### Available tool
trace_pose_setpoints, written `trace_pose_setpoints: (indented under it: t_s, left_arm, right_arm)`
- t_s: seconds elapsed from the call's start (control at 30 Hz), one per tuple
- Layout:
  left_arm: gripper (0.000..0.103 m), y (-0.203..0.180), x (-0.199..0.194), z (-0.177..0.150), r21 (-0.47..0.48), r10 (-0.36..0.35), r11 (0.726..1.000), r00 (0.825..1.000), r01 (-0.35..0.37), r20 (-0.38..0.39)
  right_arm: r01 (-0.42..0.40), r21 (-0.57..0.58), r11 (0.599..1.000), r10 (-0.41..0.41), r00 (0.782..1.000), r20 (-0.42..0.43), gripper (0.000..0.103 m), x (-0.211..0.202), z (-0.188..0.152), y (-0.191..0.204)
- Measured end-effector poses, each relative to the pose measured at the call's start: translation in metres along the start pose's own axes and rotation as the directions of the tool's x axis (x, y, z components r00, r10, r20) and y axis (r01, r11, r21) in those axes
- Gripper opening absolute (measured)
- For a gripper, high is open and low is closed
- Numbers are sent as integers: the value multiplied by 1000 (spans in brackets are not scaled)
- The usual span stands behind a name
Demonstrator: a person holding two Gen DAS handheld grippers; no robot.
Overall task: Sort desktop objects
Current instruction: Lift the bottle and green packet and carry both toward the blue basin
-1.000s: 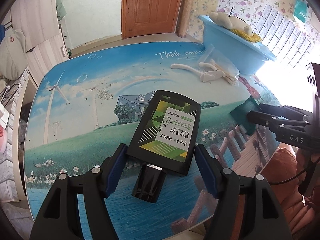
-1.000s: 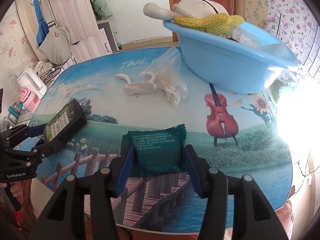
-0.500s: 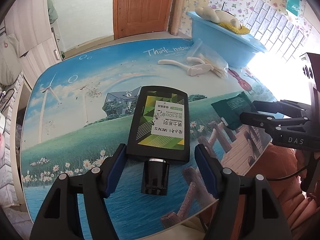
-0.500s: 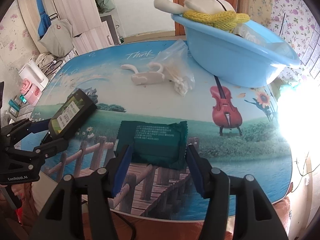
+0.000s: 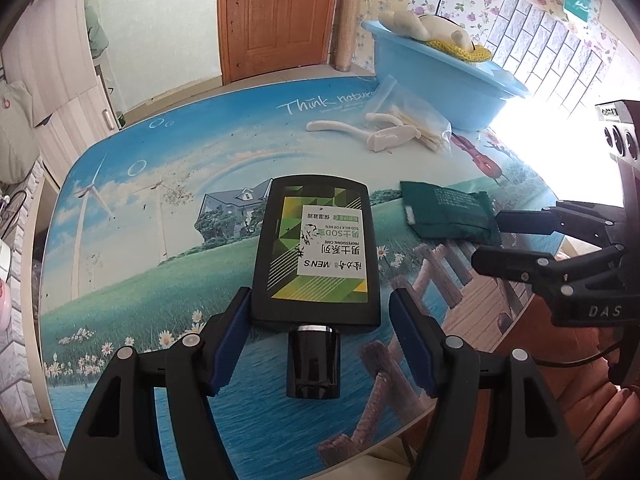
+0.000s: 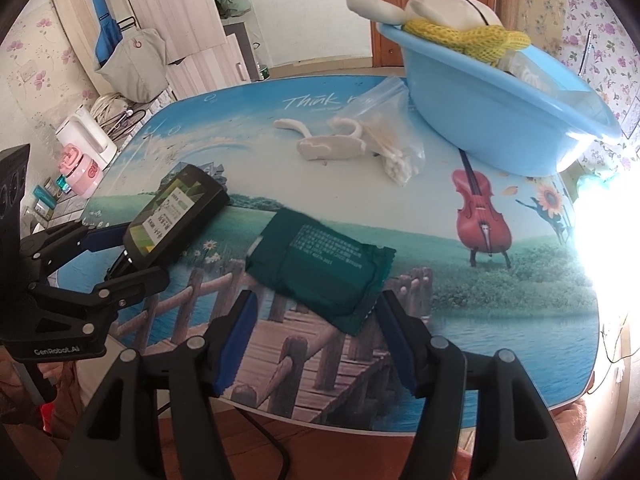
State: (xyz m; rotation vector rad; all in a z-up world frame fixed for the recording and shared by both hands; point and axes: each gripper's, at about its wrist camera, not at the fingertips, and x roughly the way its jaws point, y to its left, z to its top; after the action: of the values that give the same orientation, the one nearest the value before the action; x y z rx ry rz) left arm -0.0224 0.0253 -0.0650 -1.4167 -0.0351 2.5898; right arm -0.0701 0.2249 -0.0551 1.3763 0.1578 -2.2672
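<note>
My left claw (image 5: 320,320) and right claw (image 6: 314,326) gape released, straddling the near ends of black bottle (image 5: 316,248) and green packet (image 6: 320,268).

Black tongs (image 5: 320,334), blue pads (image 5: 234,336)

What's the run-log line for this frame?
left claw: open, astride black bottle | right claw: open, at green packet | both items flat on table | blue basin: rear right
</note>
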Motion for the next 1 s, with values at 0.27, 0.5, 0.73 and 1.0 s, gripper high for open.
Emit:
trace_pose_setpoints:
  t_s: [0.27, 0.5, 0.73, 1.0]
  left_arm:
    - [68, -5, 8, 7, 41, 31, 999, 999, -32, 23]
    - [61, -3, 7, 9, 38, 17, 999, 999, -18, 43]
    - [61, 7, 5, 8, -1, 23, 1000, 999, -23, 45]
    - [61, 22, 3, 6, -51, 32, 998, 998, -30, 51]
  right_arm:
    - [-6, -63, 998, 7, 1000, 27, 62, -4, 0, 12]
    - [44, -107, 993, -36, 996, 76, 75, -10, 3, 7]
    - [41, -214, 976, -16, 993, 115, 75, 6, 15, 10]
    - [-10, -256, 967, 31, 996, 78, 64, 22, 15, 9]
